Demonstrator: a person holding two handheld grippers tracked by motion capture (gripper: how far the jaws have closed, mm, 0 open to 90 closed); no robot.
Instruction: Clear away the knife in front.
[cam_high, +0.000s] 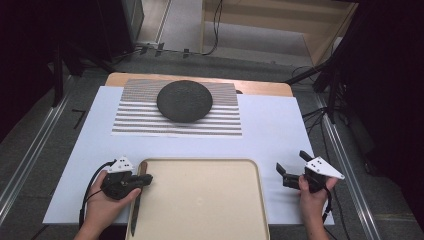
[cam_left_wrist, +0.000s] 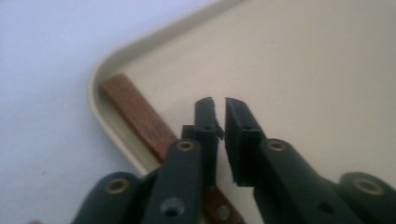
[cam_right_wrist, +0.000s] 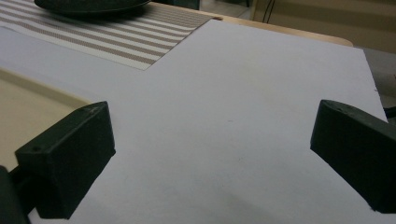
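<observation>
Left gripper (cam_left_wrist: 219, 105), jaws nearly closed with a thin gap and nothing between them, poised over the near-left corner of the beige tray (cam_high: 200, 200). A wooden-handled knife (cam_left_wrist: 140, 116) lies beneath it along the tray's left rim. Right gripper (cam_high: 292, 167), jaws spread wide and empty, hovers above the white sheet (cam_high: 270, 130) right of the tray. Farther off, a dark plate (cam_high: 184, 100) rests on a striped placemat (cam_high: 140, 120).
</observation>
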